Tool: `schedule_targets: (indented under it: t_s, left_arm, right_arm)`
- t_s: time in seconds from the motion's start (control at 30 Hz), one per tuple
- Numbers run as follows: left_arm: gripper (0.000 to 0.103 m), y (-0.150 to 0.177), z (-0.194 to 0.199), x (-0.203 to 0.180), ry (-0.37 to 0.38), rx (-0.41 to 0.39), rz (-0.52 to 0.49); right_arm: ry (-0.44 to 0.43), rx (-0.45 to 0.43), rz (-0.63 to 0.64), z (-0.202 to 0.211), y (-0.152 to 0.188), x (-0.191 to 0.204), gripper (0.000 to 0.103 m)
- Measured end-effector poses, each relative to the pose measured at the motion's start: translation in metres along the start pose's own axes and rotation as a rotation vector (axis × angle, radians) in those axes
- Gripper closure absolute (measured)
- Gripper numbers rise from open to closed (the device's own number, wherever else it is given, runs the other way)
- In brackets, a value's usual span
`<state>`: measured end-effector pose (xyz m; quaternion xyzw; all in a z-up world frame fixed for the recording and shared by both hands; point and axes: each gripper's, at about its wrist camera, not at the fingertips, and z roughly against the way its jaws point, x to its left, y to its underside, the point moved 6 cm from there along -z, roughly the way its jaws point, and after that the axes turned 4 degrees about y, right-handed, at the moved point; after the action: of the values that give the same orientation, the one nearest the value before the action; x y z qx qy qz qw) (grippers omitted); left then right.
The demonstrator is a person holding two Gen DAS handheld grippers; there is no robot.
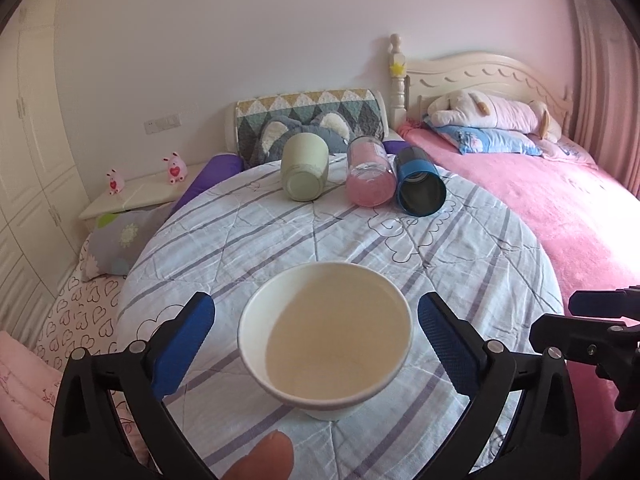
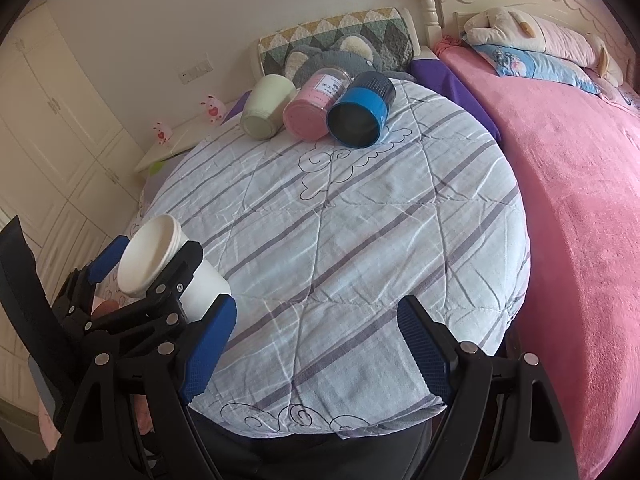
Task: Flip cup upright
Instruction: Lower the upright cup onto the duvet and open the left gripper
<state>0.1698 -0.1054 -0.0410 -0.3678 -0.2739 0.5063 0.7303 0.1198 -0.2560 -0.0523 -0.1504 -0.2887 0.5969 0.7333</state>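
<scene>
A white paper cup (image 1: 325, 342) is seen between the two blue-padded fingers of the left gripper (image 1: 316, 344), at the near edge of the round counter (image 1: 224, 248) — a surface covered by a striped, quilted cloth. In the left wrist view the cup's open mouth is turned up toward the camera and a gap is visible between each pad and the cup's rim; in the right wrist view the cup (image 2: 160, 260) is seen tilted, its mouth angled up and to the left, with the left gripper (image 2: 160, 276) around its body. Whether the pads are touching the cup cannot be told, nor whether the cup rests on the cloth.

The right gripper (image 2: 316, 344) is held spread wide over the near edge of the counter, with nothing between its fingers.

At the far edge of the counter three containers are lying on their sides in a row, close together: a pale green cup (image 1: 305, 172), a pink jar (image 1: 369, 172) and a blue cup (image 1: 420, 186), whose dark opening faces the cameras. A bed with a pink blanket (image 1: 540, 216) is seen beyond the counter's right edge.
</scene>
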Motion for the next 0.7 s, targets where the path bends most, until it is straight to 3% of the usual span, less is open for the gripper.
schedule_targets:
  t_s: [0.2,0.37,0.53,0.7]
  left_arm:
    - [0.000,-0.011,0.022,0.004,0.017,-0.022,0.014]
    - [0.000,-0.022,0.057,0.019,0.030,-0.035,0.060]
    - [0.000,-0.017,0.091,0.037,-0.025,0.033,0.061]
    - [0.000,0.014,0.111,0.052,-0.065,0.138,0.073]
  right_arm:
    - [0.003,-0.056,-0.010,0.019,0.001,0.003,0.019]
    - [0.014,-0.162,-0.020,0.054,0.001,0.009,0.019]
    - [0.067,-0.255,-0.004,0.085,0.009,0.019,0.019]
    - [0.114,-0.271,0.053,0.091,0.029,0.038,0.019]
